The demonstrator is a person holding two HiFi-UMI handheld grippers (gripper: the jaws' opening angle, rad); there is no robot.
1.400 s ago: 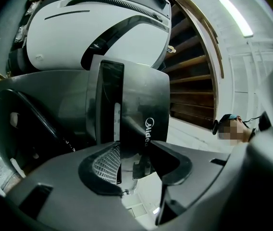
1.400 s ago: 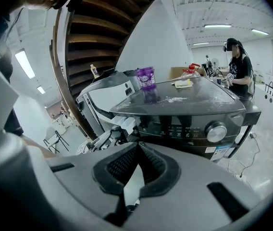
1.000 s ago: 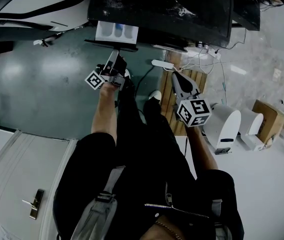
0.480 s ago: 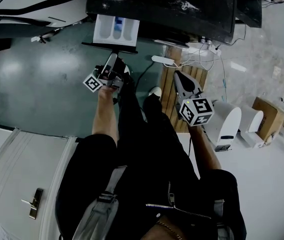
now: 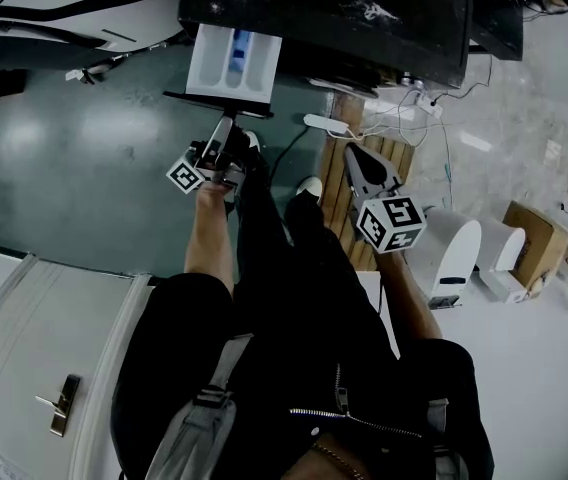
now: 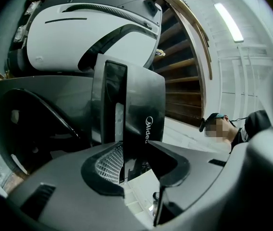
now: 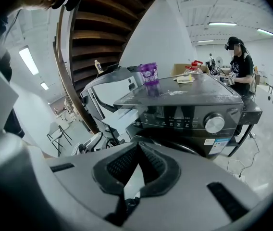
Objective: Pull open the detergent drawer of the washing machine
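Left tongs (image 6: 134,149): just closing, clenched on the front panel of the detergent drawer (image 5: 232,60) | Change: drawer stands further out of the washing machine (image 5: 364,18) than a second ago, compartments exposed | Right tongs (image 7: 136,150): pressed together, empty | Task: judged nearly done.

Detergent drawer (image 5: 232,60) out from the washing machine (image 5: 344,18), left tool (image 5: 226,120) on its front, right tool (image 5: 353,153) apart rightward

Head view steeply downward, both gripper views close at the washing machine (image 5: 324,18) (common to all)
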